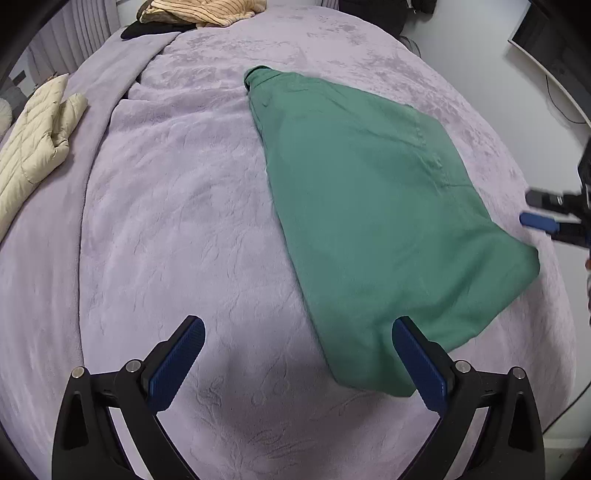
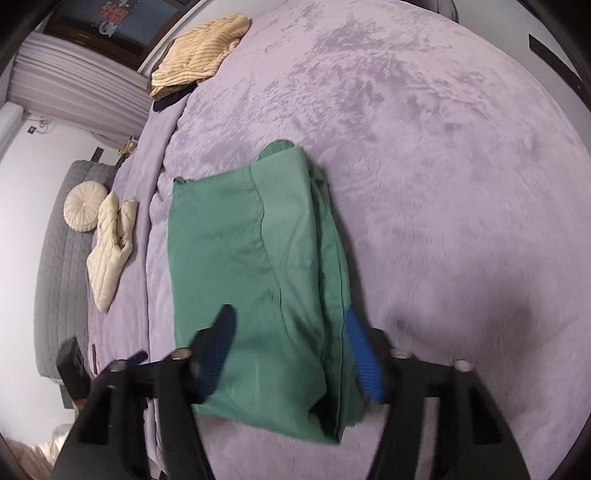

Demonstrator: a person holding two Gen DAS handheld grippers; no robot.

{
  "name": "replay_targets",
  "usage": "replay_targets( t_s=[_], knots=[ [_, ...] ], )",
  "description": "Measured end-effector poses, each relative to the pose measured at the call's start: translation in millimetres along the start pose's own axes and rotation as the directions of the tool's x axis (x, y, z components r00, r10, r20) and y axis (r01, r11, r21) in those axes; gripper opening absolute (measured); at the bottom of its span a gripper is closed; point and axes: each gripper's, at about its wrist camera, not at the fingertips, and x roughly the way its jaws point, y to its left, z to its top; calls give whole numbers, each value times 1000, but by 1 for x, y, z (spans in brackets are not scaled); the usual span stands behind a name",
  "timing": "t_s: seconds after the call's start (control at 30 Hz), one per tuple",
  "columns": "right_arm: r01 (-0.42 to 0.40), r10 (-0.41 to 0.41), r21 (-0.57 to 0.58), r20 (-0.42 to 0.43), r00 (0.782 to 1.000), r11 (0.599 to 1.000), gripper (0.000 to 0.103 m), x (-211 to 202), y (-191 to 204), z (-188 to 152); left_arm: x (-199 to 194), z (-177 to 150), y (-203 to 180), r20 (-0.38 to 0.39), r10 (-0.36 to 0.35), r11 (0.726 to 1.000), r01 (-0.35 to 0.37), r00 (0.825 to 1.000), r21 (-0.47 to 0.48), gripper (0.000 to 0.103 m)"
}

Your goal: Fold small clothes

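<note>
A green garment lies folded lengthwise on the lilac fleece blanket, a ribbed cuff at its far end. My left gripper is open wide above the blanket; its right finger hangs over the garment's near corner, and nothing is between the pads. In the right wrist view the garment runs away from the camera with layered edges along its right side. My right gripper hovers open over its near end, blurred, pads apart from the cloth. The right gripper also shows at the left wrist view's right edge, beside the garment.
A cream quilted jacket lies near the bed's left edge. A striped beige garment rests on something dark at the far end. A round cushion leans on a grey quilted headboard. Floor and cables lie beyond the right edge.
</note>
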Motion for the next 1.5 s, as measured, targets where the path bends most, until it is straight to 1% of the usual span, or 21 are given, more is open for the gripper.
replay_targets(
  t_s=[0.03, 0.07, 0.1, 0.17, 0.23, 0.27, 0.3, 0.33, 0.4, 0.47, 0.5, 0.57, 0.7, 0.8, 0.9, 0.97, 1.03, 1.13, 1.2, 1.37, 1.5],
  knots=[
    [2, -2, 5, -14, 1000, 1000, 60, -1, 0, -8, 1, 3, -1, 4, -1, 1000, 1, 1000, -4, 102],
    [-5, 6, 30, -35, 999, 1000, 24, 2, -3, -16, 2, 6, -3, 8, -3, 1000, 3, 1000, -4, 102],
    [0, 3, 62, -51, 999, 998, 3, 6, -7, -23, 4, 8, -6, 11, -3, 1000, 3, 1000, 2, 102],
    [14, -9, 104, -53, 999, 994, 3, 11, -15, -37, 11, 6, -12, 0, 12, 1000, -12, 1000, 21, 102],
    [19, -9, 158, -63, 998, 987, 3, 18, -27, -51, 27, -2, -13, -35, 53, 998, -51, 998, 38, 102],
    [26, -14, 174, -71, 997, 984, 3, 23, -33, -56, 34, -7, -11, -58, 57, 998, -54, 997, 44, 102],
    [48, -35, 179, -78, 996, 983, 2, 27, -38, -62, 38, -13, -7, -67, 37, 999, -35, 997, 29, 102],
    [76, -62, 179, -82, 995, 981, 2, 31, -43, -65, 38, -16, -4, -68, 20, 1000, -20, 997, 10, 102],
    [89, -75, 196, -77, 994, 977, 0, 34, -54, -69, 36, -19, -1, -80, 6, 1000, -7, 997, -4, 102],
    [122, -110, 226, -65, 992, 966, 0, 29, -62, -70, 32, -19, -4, -77, 27, 1000, -26, 997, 14, 102],
    [140, -129, 244, -60, 990, 960, 3, 24, -64, -70, 30, -19, -6, -75, 39, 999, -37, 996, 26, 102],
    [155, -147, 264, -53, 988, 952, 5, 12, -65, -71, 25, -20, -8, -77, 52, 998, -49, 996, 36, 102],
    [138, -133, 211, -37, 990, 968, 5, -9, -46, -77, 18, -20, -5, -94, 62, 998, -61, 994, 10, 102],
    [87, -85, 174, -15, 996, 981, 5, -15, -26, -79, 13, -22, -4, -106, 79, 997, -79, 991, 2, 102],
    [37, -34, 106, -31, 999, 994, 5, -5, -3, -75, 11, -22, -8, -118, 93, 996, -94, 989, -1, 102],
    [67, -63, 70, -47, 997, 995, 5, 7, 8, -70, 9, -22, -8, -121, 97, 995, -98, 988, 0, 102],
    [88, -84, 84, -55, 995, 993, 5, 20, 5, -62, 7, -21, -9, -118, 109, 994, -109, 987, 4, 102],
    [141, -128, 154, -88, 988, 978, 5, 34, -15, -60, 5, -20, -7, -122, 121, 993, -122, 985, -3, 102],
    [128, -115, 186, -78, 990, 974, 5, 27, -21, -65, 2, -18, -4, -119, 117, 993, -120, 986, -13, 102],
    [113, -105, 203, -52, 993, 973, 5, -1, -24, -77, -1, -15, -1, -118, 115, 993, -119, 986, -24, 102],
    [102, -94, 235, -47, 994, 967, 5, -9, -29, -84, 0, -14, -2, -124, 111, 993, -115, 986, -24, 102]
  ],
)
